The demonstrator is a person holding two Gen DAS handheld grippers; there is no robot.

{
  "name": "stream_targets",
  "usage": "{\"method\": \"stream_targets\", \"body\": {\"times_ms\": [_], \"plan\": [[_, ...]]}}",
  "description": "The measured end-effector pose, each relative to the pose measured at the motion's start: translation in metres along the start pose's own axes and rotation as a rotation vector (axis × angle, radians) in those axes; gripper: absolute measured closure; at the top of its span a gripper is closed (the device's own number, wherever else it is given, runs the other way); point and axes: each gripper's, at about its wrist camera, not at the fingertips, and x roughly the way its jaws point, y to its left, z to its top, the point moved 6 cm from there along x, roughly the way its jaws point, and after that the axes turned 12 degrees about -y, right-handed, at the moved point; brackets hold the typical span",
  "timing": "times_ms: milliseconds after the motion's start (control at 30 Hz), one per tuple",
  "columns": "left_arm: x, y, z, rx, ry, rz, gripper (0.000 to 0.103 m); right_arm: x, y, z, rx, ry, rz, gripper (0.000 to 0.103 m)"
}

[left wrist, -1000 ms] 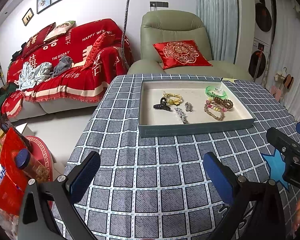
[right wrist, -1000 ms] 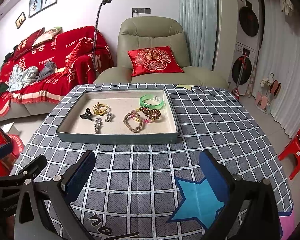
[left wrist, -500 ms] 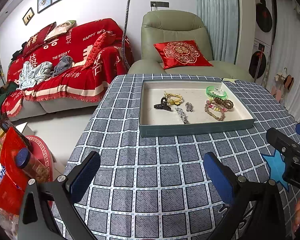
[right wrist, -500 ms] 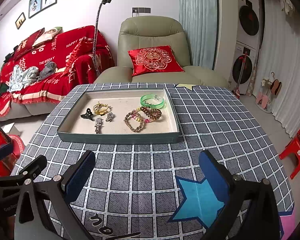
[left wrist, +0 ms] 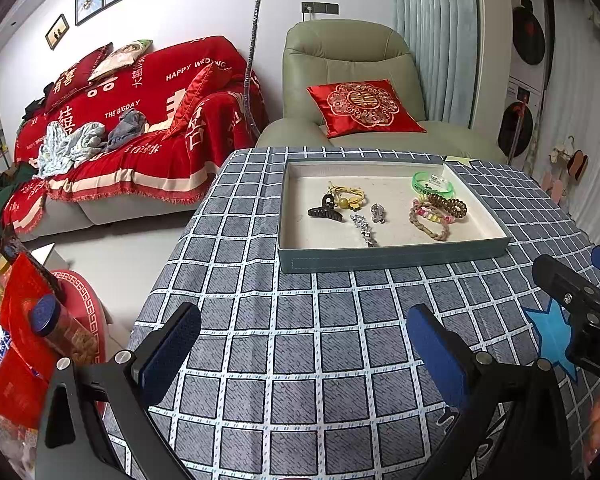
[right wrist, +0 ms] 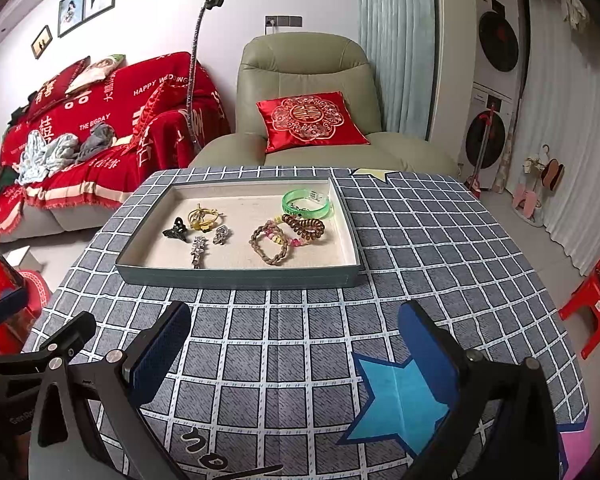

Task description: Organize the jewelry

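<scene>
Grey checked cloth covered the counter (right wrist: pixel 440 248). Tray (right wrist: pixel 236 278) sat toward its far edge, holding a green bangle (right wrist: pixel 307 203) at the far right corner, a braided bracelet (right wrist: pixel 271 242) and a black hair claw (right wrist: pixel 176 232). Left gripper (left wrist: pixel 304 352) and right gripper (right wrist: pixel 296 344) hovered over the near edge, fingers spread wide, holding nothing.

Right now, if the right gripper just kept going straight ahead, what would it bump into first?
Probably the tray's near wall. The open right gripper points at it over bare tablecloth, though its height above the table is unclear.
</scene>
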Motion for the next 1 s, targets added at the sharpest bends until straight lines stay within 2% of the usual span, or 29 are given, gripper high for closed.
{"method": "stream_targets", "body": {"times_ms": [1000], "plan": [[-0.0001, -0.0018, -0.0009, 0.001, -0.003, 0.0, 0.0, -0.0013, 0.0036, 0.0016, 0.0, -0.004, 0.005, 0.0]]}}
